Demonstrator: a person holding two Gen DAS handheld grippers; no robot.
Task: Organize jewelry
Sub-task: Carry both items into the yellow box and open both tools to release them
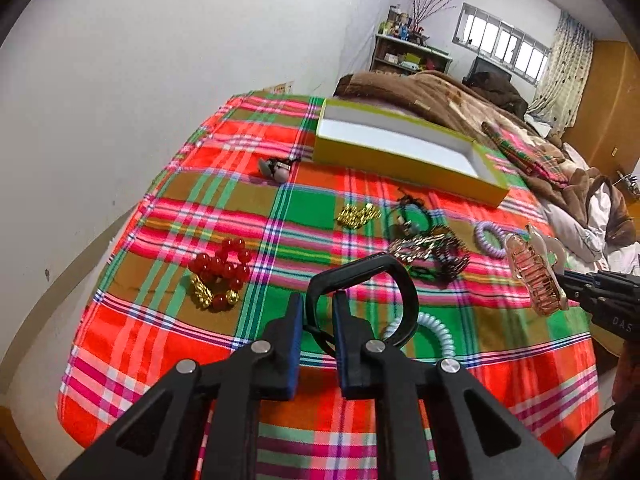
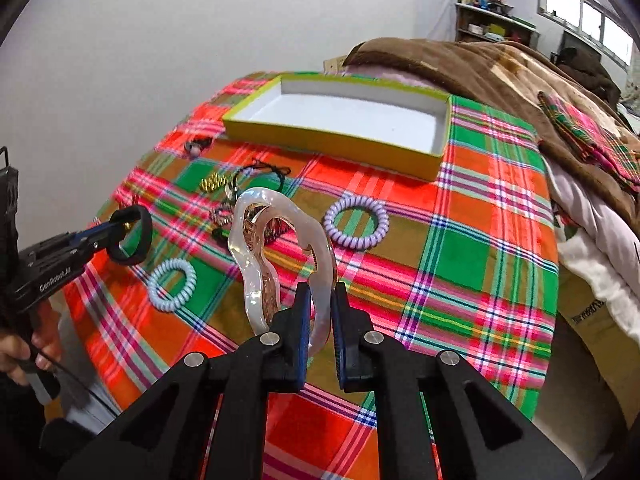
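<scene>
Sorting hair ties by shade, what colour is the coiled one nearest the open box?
Pale lilac; the coiled hair tie shows best in the right wrist view.

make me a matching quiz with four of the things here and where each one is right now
Things:
1. black bangle
2. pearly hair claw
3. red bead bracelet
4. lilac coil hair tie

Places:
A. lying on the plaid cloth, right of the pile of hair accessories
B. held in the left tongs
C. lying on the plaid cloth near its left edge
D. held in the right tongs

Pairs: 1-B, 2-D, 3-C, 4-A

shelf clutter (image 1: 404,26) too small to identify, tangled dark accessories (image 1: 430,248) indistinct
</scene>
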